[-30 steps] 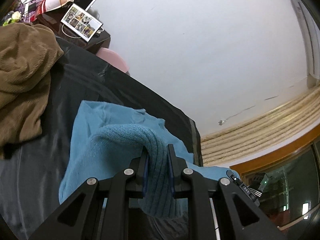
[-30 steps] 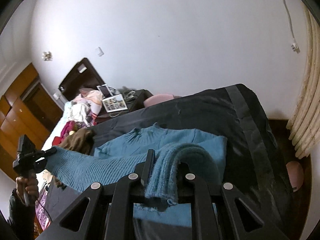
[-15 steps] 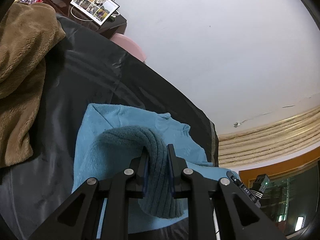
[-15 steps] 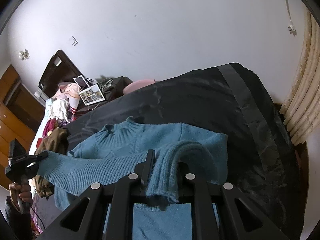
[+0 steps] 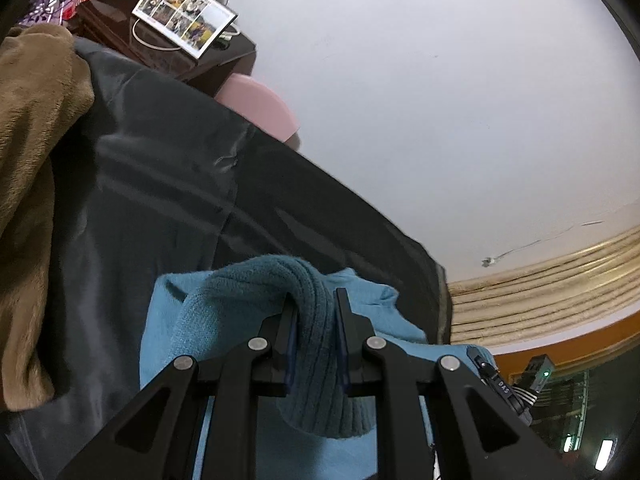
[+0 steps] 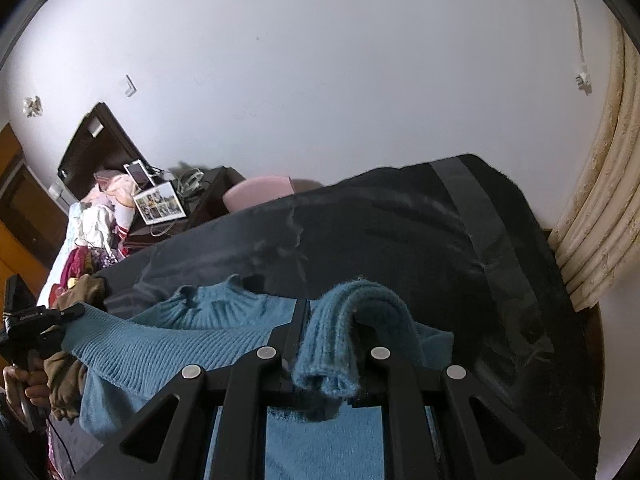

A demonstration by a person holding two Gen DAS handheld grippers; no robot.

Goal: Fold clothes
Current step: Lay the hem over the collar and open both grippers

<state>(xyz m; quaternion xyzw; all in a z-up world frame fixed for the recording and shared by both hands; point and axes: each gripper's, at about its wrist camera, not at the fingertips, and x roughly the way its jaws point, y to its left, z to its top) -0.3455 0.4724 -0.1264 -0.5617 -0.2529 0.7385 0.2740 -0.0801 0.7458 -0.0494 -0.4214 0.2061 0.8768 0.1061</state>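
A: Where is the blue sweater (image 6: 208,312)?

B: It lies spread on the black cover (image 6: 400,232), on the half nearer the cameras. Each sleeve is lifted off it by a gripper.

A: And the grippers?

B: The left gripper (image 5: 314,312) is clamped on a ribbed sleeve end (image 5: 320,360), which hangs folded over between its fingers. The right gripper (image 6: 330,320) pinches the other sleeve cuff (image 6: 332,356) the same way, above the sweater's body.

A: What lies around the sweater?

B: A brown fleece garment (image 5: 28,160) sits on the cover to its left. Past the cover's far edge stand a pink stool (image 5: 256,104) and a dark table with a photo sheet (image 5: 184,14). Beige curtains (image 6: 600,216) hang off its right.
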